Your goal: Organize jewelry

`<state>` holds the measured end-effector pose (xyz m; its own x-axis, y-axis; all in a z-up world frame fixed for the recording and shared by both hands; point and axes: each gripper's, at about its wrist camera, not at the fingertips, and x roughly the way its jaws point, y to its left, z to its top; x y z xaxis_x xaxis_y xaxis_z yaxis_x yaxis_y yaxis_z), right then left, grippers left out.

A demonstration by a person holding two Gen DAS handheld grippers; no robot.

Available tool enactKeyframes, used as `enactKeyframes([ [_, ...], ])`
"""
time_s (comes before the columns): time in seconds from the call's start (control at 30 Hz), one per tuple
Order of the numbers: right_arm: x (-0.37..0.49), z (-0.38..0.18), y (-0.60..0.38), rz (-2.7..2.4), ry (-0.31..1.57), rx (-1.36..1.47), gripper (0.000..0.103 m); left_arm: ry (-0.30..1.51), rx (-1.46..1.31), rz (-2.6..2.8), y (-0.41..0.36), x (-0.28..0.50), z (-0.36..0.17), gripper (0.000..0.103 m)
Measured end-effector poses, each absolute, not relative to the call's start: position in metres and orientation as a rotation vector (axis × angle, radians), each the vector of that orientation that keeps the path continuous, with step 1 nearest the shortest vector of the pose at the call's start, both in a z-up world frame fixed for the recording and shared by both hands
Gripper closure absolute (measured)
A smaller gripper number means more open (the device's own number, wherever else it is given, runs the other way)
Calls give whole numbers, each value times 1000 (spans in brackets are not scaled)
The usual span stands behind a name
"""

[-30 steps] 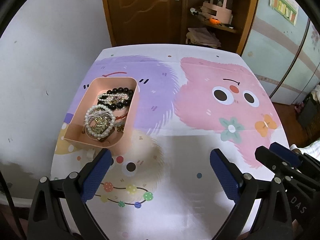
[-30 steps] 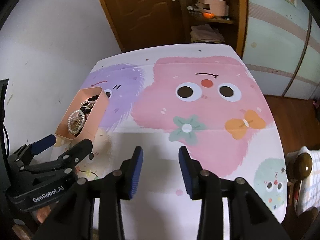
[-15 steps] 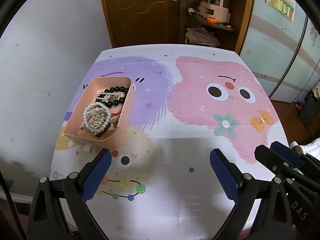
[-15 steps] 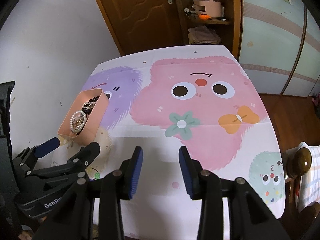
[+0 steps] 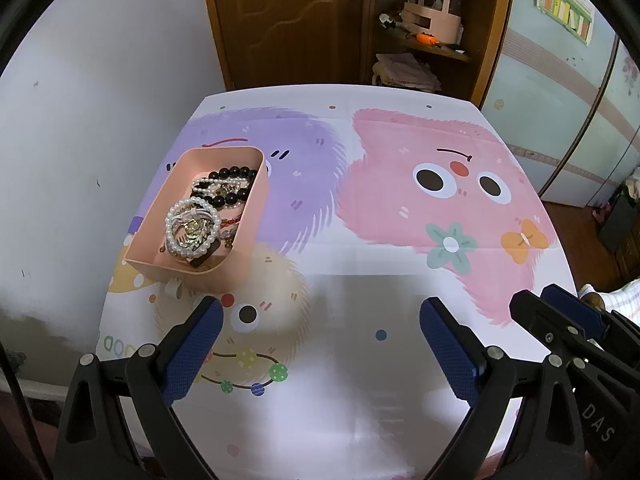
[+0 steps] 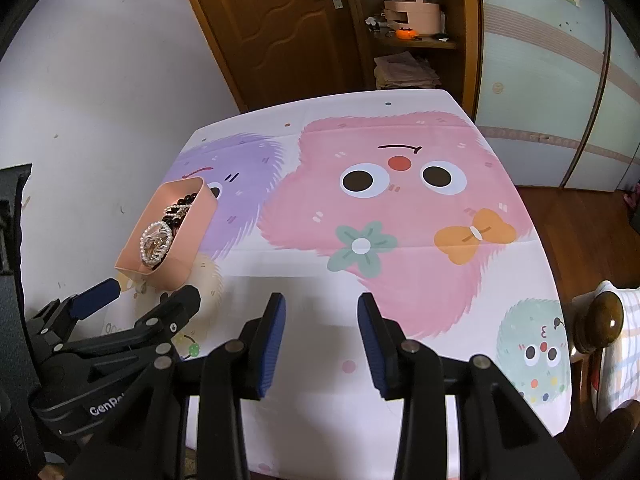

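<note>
Left wrist view: the jewelry sits heaped in a pink box [image 5: 208,216] on the left part of the counter [image 5: 360,280], which is covered by a cartoon-print cloth. A pearl bracelet [image 5: 192,226] lies on top, a black bead bracelet [image 5: 230,184] behind it, and gold and red pieces are tangled beneath. No loose jewelry shows on the cloth, so the gathering looks done or nearly done; whether any sorting inside the box is left cannot be judged. The left gripper [image 5: 320,344] hangs over the near edge, jaws wide apart and empty. The tangled pieces under the pearls are hard to tell apart, and a small pale thing just in front of the box is unclear.

Right wrist view: the right gripper [image 6: 320,334] is also empty, jaws apart with a narrower gap, well away from the box [image 6: 168,232]. From here the box wall hides most of its contents; only the pearls [image 6: 155,242] and some dark beads show. The left gripper [image 6: 136,300] is cut off at the frame's lower left.
</note>
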<state>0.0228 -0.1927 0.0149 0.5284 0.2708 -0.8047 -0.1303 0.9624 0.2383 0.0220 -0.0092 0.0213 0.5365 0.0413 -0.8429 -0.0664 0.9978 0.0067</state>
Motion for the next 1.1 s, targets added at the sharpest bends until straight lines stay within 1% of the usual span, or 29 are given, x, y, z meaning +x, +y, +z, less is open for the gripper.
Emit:
enactKeyframes([
  [1.1, 22, 13, -194, 239, 984, 160, 65, 1006, -33, 64, -10, 21, 19, 5],
])
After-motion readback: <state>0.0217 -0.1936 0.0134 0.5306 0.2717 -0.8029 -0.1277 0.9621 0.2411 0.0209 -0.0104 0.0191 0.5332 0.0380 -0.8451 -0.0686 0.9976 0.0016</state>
